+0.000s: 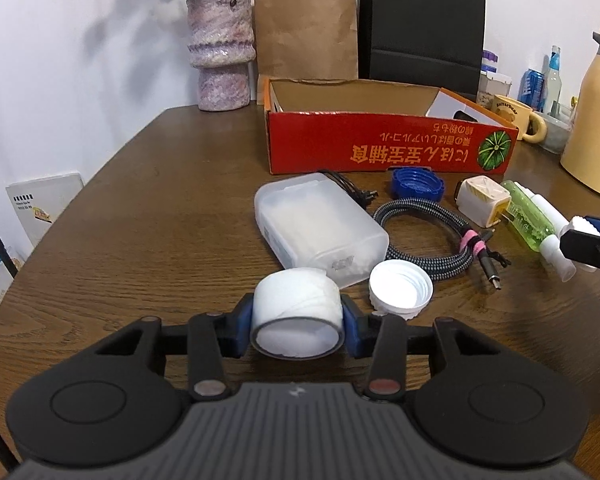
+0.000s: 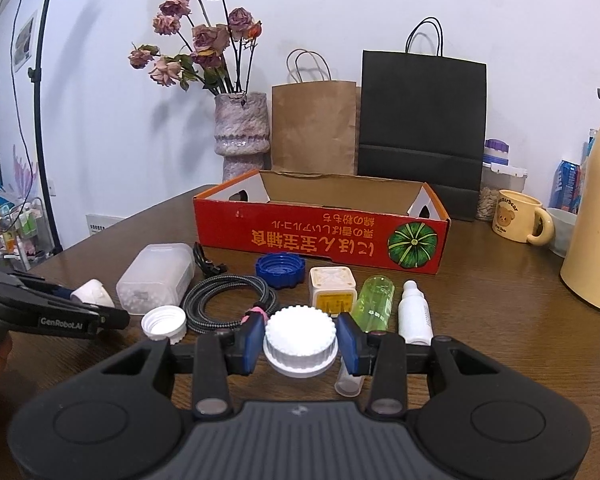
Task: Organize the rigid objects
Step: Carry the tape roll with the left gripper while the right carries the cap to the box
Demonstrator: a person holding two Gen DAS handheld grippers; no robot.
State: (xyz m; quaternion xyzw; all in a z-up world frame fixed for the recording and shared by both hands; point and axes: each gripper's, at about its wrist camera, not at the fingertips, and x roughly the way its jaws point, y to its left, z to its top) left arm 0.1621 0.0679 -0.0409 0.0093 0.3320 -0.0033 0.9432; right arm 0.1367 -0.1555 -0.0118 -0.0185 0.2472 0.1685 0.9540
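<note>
A: Where do the tongs stand?

B: The left tongs pinch a white tape roll lying on its side; the right tongs pinch a white ridged cap.

A: And the goal?

B: Likely the red box, straight ahead across the tabletop, beyond the clutter.

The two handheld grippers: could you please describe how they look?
Both match: the left gripper and right gripper have black linkage arms, blue pads, round side housings and a ribbed grey centre. Seen side-on, the left one bears white "GenRobot.AI" lettering. No sleeve shows.
</note>
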